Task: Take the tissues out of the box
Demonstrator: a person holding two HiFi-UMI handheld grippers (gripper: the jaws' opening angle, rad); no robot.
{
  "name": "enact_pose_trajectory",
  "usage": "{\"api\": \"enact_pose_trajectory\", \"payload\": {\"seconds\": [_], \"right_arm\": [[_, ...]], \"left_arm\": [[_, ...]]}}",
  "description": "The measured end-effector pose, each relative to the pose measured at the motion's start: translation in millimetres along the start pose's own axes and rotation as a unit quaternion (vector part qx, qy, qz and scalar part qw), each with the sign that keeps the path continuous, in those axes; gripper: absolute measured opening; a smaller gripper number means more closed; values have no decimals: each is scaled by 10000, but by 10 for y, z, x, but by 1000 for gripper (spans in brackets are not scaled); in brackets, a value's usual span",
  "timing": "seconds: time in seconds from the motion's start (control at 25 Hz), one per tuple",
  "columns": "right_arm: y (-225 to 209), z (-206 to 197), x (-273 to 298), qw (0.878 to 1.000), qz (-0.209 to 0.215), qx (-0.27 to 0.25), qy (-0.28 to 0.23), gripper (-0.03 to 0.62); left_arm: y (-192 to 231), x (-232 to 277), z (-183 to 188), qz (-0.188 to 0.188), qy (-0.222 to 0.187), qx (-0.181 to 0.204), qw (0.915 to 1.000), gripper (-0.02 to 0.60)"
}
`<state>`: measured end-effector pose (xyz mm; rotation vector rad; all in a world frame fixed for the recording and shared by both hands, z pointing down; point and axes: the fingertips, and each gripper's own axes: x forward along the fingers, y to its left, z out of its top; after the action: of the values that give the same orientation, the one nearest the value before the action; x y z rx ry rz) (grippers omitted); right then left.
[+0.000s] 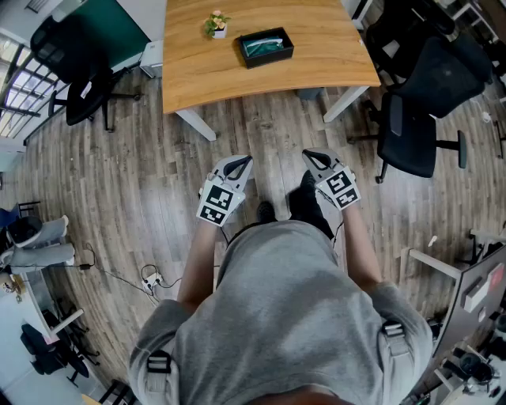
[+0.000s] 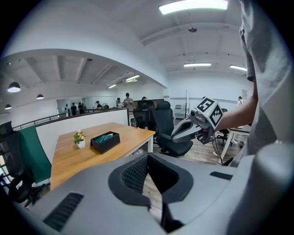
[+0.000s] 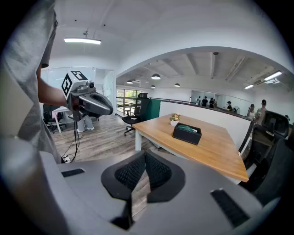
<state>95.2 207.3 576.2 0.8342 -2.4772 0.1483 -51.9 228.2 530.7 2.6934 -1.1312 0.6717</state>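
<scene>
A black tissue box with greenish tissue showing in its top stands on the wooden table. It also shows in the left gripper view as the box and in the right gripper view as the box. My left gripper and right gripper are held side by side close to my body, above the floor and well short of the table. Both are shut with nothing in them: the left jaws and right jaws meet on empty air.
A small potted plant sits on the table left of the box. Black office chairs stand to the right and left. A cable and plug strip lie on the wood floor at my left. The table's white legs face me.
</scene>
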Motion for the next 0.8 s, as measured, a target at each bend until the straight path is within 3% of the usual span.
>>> {"api": "enact_pose_trajectory", "payload": {"seconds": [0.8], "right_arm": [[56, 5, -166, 9990, -313, 145, -296, 5]], "left_arm": [[-64, -89, 44, -9, -115, 104, 9999, 20]]}}
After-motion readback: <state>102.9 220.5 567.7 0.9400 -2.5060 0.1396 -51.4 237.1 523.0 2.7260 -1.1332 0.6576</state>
